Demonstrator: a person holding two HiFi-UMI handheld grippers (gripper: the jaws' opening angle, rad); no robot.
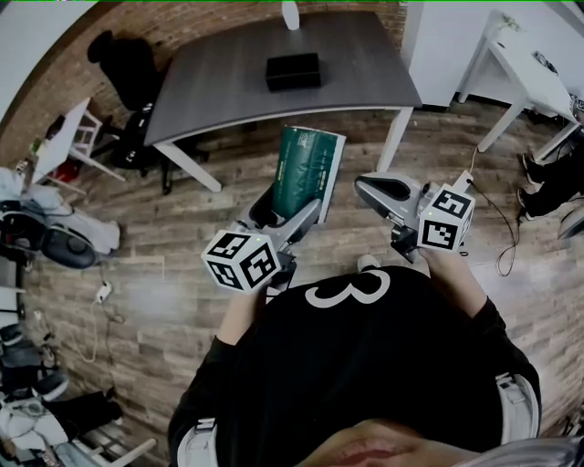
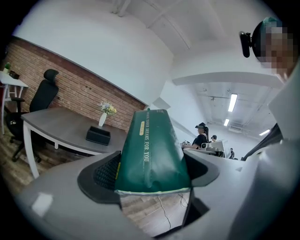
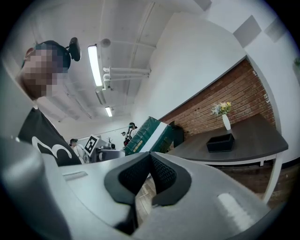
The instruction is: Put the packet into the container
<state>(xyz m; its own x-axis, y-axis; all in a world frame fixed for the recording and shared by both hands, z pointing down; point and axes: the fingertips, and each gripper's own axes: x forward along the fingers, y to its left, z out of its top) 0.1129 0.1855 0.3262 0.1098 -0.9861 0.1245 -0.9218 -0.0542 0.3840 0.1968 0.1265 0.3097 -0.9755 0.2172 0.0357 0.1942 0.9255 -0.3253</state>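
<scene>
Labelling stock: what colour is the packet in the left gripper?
The packet is dark green with a white side panel, clearest in the head view.

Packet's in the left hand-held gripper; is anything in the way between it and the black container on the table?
Nothing visible does. The packet, clamped in the left hand-held gripper, faces the container across open floor and bare table. The vase stands beyond the container, near the table's far edge, off the path.
</scene>
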